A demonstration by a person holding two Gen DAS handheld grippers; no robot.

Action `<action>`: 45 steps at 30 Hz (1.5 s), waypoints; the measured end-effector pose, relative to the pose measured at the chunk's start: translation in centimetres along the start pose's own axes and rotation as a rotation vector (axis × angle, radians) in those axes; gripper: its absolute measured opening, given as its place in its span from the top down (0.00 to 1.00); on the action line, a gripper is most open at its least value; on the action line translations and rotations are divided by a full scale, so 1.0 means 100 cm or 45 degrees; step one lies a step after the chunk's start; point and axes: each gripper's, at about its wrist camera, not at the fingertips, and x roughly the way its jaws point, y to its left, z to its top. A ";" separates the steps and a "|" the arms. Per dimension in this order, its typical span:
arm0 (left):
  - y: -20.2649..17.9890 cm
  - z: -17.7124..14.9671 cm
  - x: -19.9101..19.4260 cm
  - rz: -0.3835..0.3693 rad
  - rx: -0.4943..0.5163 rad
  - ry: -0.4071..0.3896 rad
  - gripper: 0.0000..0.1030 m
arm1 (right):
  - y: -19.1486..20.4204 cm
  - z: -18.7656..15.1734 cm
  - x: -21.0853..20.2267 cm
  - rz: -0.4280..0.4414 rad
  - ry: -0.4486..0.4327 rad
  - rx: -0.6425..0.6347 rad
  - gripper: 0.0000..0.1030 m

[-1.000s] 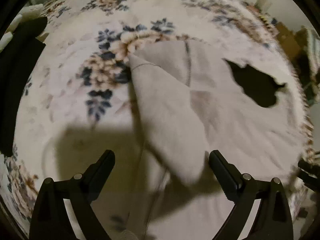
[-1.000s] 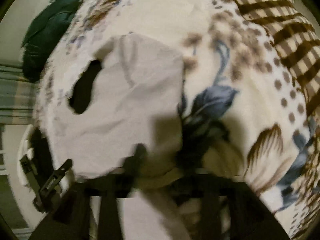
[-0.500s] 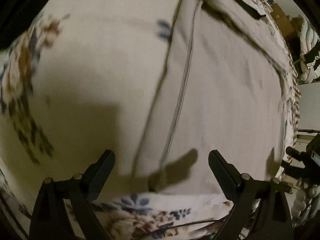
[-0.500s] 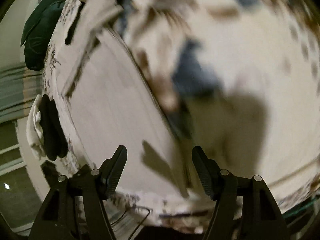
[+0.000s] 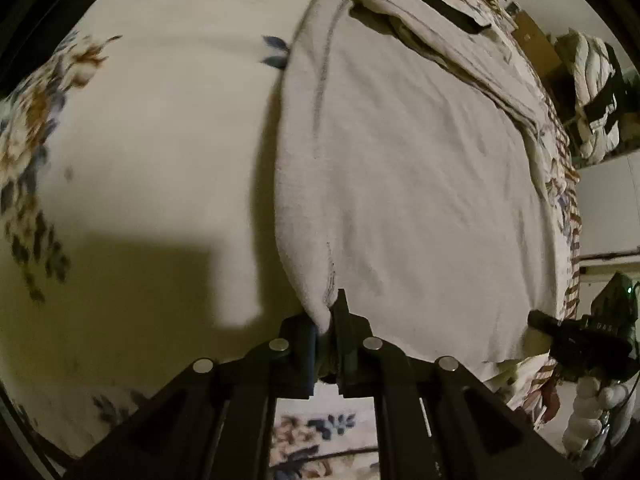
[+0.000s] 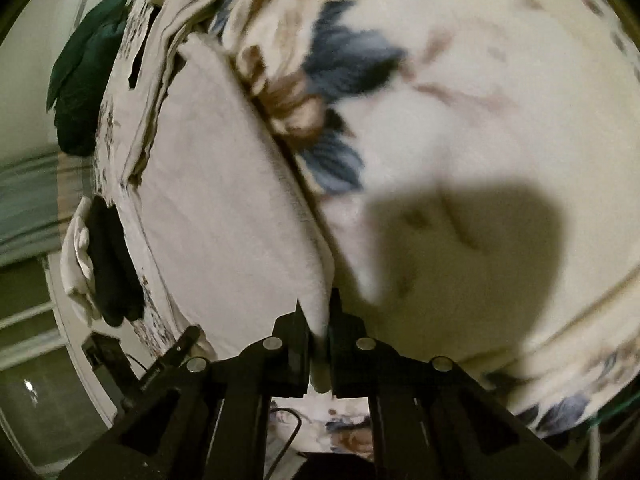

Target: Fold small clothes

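A pale grey-white garment [image 5: 400,184] lies spread flat on a cream floral blanket [image 5: 152,128]. My left gripper [image 5: 326,320] is shut on the garment's near left corner, by a stitched seam. In the right wrist view the same garment [image 6: 224,200] runs up and to the left, and my right gripper [image 6: 318,328] is shut on its near right corner. A folded layer with a dark cut-out [image 5: 440,4] lies across the garment's far end.
The other gripper [image 5: 580,336] and a gloved hand show at the right edge of the left wrist view. A dark green cloth [image 6: 84,72] lies at the blanket's far left, and a black and white item [image 6: 100,264] sits by the blanket's left edge.
Both grippers were open half a second ago and have closed on the garment's near corners. One second ago the garment was being lowered; it now lies flat.
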 end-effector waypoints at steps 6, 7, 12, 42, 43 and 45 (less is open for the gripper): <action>0.013 -0.014 -0.027 -0.009 -0.014 -0.027 0.96 | -0.012 -0.018 -0.029 -0.020 -0.002 0.007 0.94; 0.011 -0.017 -0.030 -0.013 -0.008 -0.021 0.96 | -0.012 -0.021 -0.032 -0.032 0.003 0.001 0.94; 0.007 -0.017 -0.032 -0.075 -0.044 0.019 0.96 | -0.015 -0.024 -0.041 -0.046 0.029 -0.009 0.94; -0.033 0.234 -0.067 -0.332 -0.299 -0.280 0.96 | 0.164 0.151 -0.116 0.321 -0.289 -0.075 0.94; -0.033 0.245 -0.062 -0.331 -0.296 -0.271 0.96 | 0.168 0.164 -0.111 0.330 -0.290 -0.052 0.94; -0.034 0.266 -0.049 -0.316 -0.299 -0.260 0.96 | 0.177 0.188 -0.100 0.315 -0.298 -0.026 0.94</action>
